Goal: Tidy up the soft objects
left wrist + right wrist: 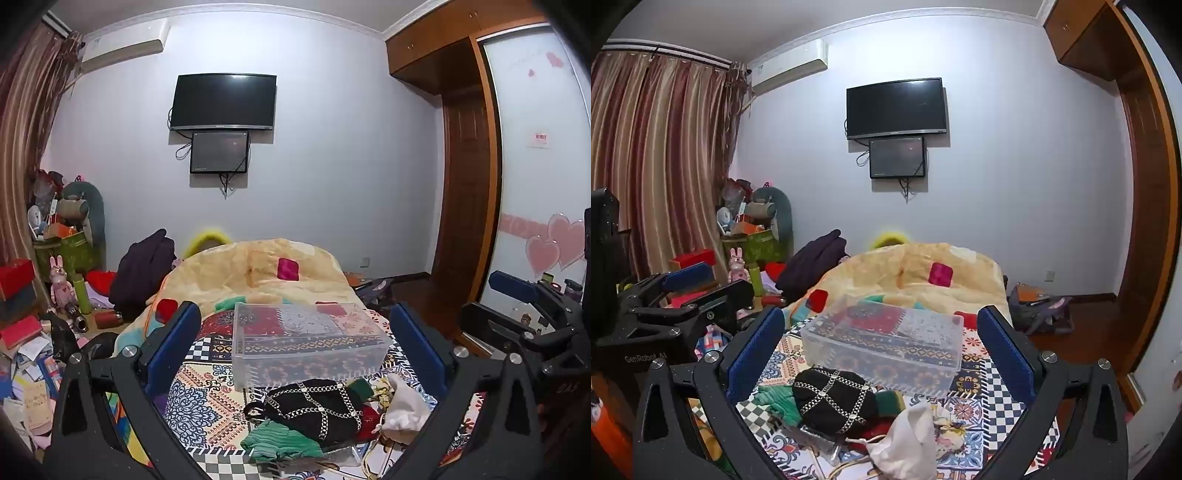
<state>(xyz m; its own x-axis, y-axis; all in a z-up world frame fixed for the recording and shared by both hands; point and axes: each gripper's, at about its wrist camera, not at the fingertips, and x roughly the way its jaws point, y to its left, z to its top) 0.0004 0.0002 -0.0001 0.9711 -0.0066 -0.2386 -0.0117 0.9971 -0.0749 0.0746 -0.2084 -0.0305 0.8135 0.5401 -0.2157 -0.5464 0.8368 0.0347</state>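
Note:
A pile of soft items lies on the patterned bedspread (207, 402): a black knit piece with silver chains (317, 408) (834, 400), a green knit piece (280, 441) (777, 402), a white cloth pouch (404, 406) (908, 439) and something red beneath. An empty clear plastic box (306, 343) (886, 343) stands just beyond the pile. My left gripper (295, 343) is open and empty, above the pile. My right gripper (881, 350) is open and empty, also above the pile; it shows at the right in the left wrist view (524, 314).
A yellow blanket (266, 266) with red patches covers the far end of the bed. Cluttered boxes, toys and papers (44, 314) fill the floor at left. A bag (1041, 310) lies on the floor at right by the wooden wardrobe (469, 184).

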